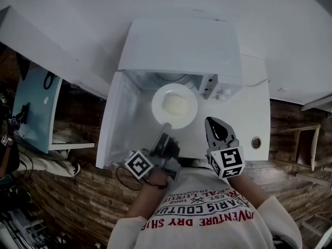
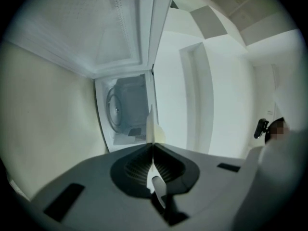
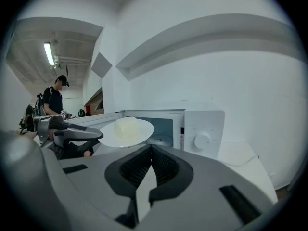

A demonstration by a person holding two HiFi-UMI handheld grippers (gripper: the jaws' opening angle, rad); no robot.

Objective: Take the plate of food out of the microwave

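Two grippers in head view. Left gripper [image 1: 166, 126] was pinching the near rim of the plate [image 1: 157, 104], with the food [image 1: 176, 106] mounded in the middle. Plate sat level, in front of the open microwave [image 1: 181, 40], above its swung-out door [image 1: 116, 118]. Right gripper [image 1: 209, 121] hung just right of the plate, apart from it.

Left gripper view: jaws were pressed onto the plate's rim, seen edge-on as a thin pale sliver. The empty cavity [image 2: 129, 107] lay beyond it.

Right gripper view: jaws were together with nothing between them. Plate was up in the air ahead of the cavity mouth, carried by the left gripper alone. A person [image 3: 54, 100] stood far off at left.

Judgement: the step in hand was carry-out, with the plate apparently clear of the cavity. Next move calls for keeping it level on that one-edge pinch, clearing the door, then setting it on the counter [image 1: 254, 102]. Main risk looked like tilt or slip at the rim.
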